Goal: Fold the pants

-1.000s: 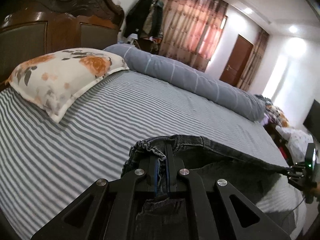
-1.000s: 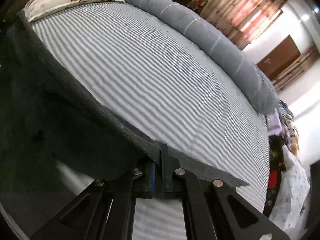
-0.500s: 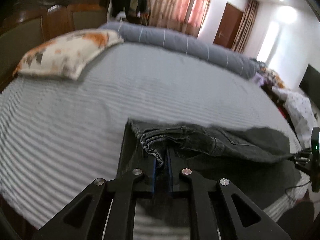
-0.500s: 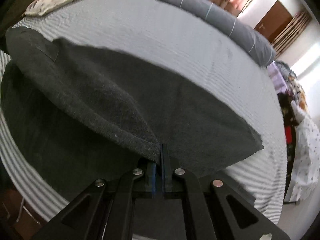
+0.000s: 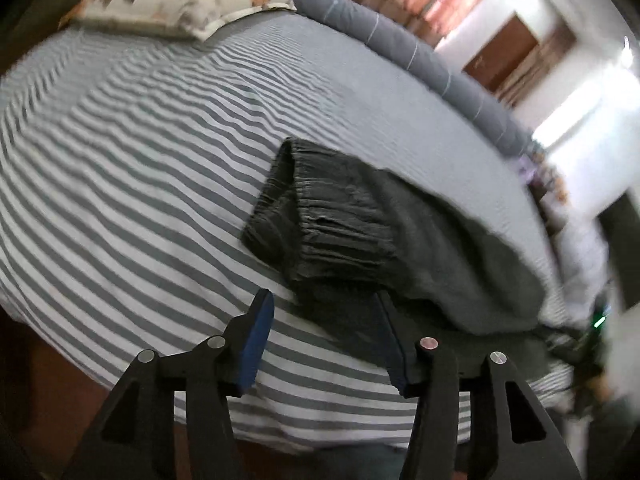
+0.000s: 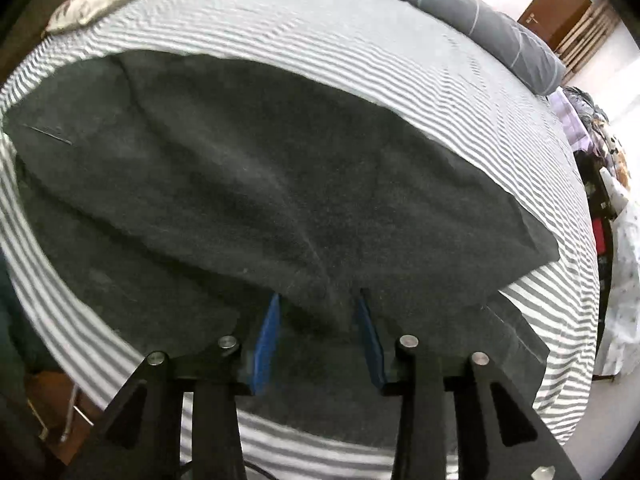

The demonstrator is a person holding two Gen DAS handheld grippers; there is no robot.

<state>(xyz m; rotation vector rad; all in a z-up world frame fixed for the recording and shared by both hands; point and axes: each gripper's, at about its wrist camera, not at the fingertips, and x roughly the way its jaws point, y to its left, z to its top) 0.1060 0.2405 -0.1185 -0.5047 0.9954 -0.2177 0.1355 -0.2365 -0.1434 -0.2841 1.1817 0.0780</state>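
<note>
- My left gripper [image 5: 324,332] has its jaws spread wide with nothing between them; the blue pads [image 5: 256,340] stand apart over the striped sheet [image 5: 140,168].
- From the left wrist view, the pants [image 5: 360,232] lie on the bed at about 1 o'clock from that gripper, dark grey, with the gathered waistband [image 5: 340,220] folded over and facing me.
- The right-hand pad of the left gripper sits at the near edge of the pants fabric; I cannot tell whether it touches.
- My right gripper [image 6: 320,332] is also released, blue pads [image 6: 268,340] well apart, with a ridge of the dark cloth lying between them but not pinched.
- In the right wrist view the pants [image 6: 260,168] spread from 9 o'clock to 3 o'clock across the bed, one layer laid over another, the upper layer's edge running diagonally down toward the gripper.
- A floral pillow [image 5: 180,0] rests at 11 o'clock near the head of the bed, and a long grey bolster [image 5: 400,52] runs from 12 toward 2 o'clock along the far side.
- A brown door [image 6: 560,4] shows at 1 o'clock beyond the bolster.
- The left view is blurred at its right edge.
</note>
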